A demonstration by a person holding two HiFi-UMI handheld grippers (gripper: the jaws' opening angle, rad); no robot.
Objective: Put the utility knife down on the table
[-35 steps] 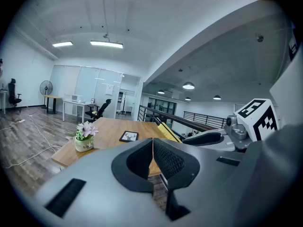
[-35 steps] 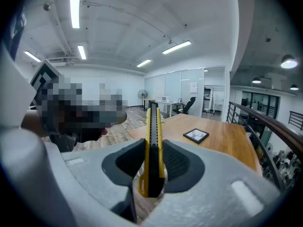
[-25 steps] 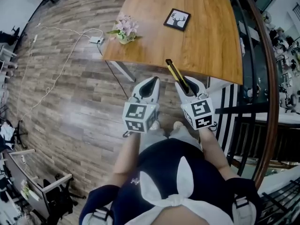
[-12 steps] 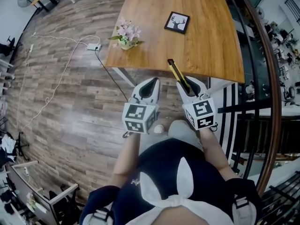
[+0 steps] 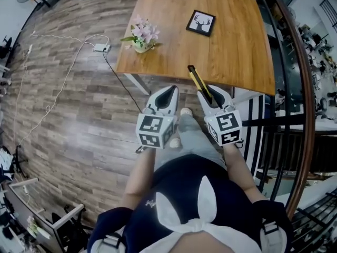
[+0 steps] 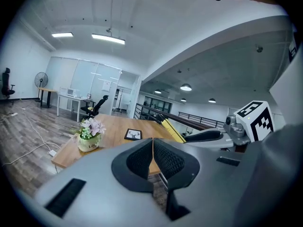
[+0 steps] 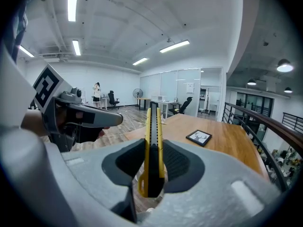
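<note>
Utility knife (image 7: 153, 145) pinched between right fingers (image 7: 179, 165) (protruding forward).

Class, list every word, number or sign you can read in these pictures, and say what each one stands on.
"Life", blurred so uncertain: flower pot.
Too small to read: sheet on the glass wall.
No text: knife, deer picture.
Square patterns only, no letters: marker cubes.

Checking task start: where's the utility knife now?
Head view, right side: the utility knife is clamped in the right gripper, its tip at the near edge of the table.
</note>
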